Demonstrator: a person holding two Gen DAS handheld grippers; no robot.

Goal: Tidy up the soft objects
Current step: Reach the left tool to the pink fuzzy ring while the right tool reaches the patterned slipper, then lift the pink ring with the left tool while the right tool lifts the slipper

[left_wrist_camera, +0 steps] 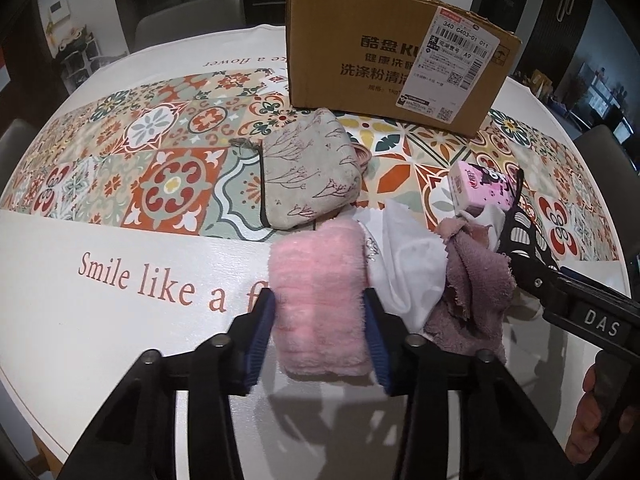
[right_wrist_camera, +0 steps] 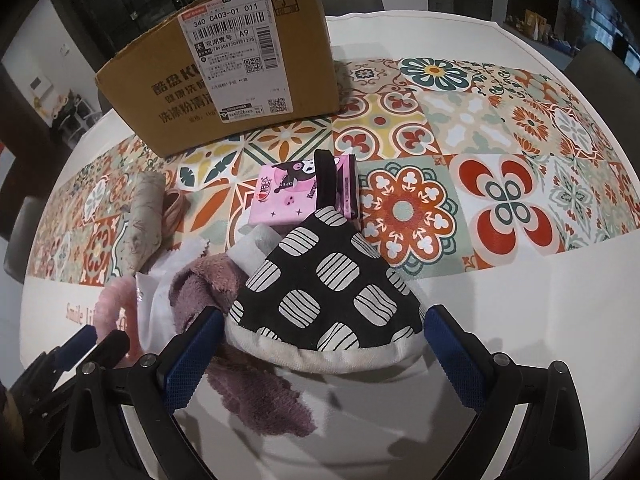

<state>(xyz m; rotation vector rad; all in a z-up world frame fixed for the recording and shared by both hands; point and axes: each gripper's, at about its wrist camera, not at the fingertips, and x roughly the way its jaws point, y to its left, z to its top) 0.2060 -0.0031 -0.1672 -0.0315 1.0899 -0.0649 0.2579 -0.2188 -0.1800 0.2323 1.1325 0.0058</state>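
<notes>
resting fluffy pale-pink folded towel (left_wrist_camera: 320, 296)

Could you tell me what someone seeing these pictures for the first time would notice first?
Probably the fluffy pink cloth at the near edge of the table, pinched between the blue pads of the left gripper. Next, the black mitt with white striped patches, lying between the open jaws of the right gripper on a heap of cloths. Behind both stands a cardboard box on the colourful tile-patterned tablecloth.
</notes>
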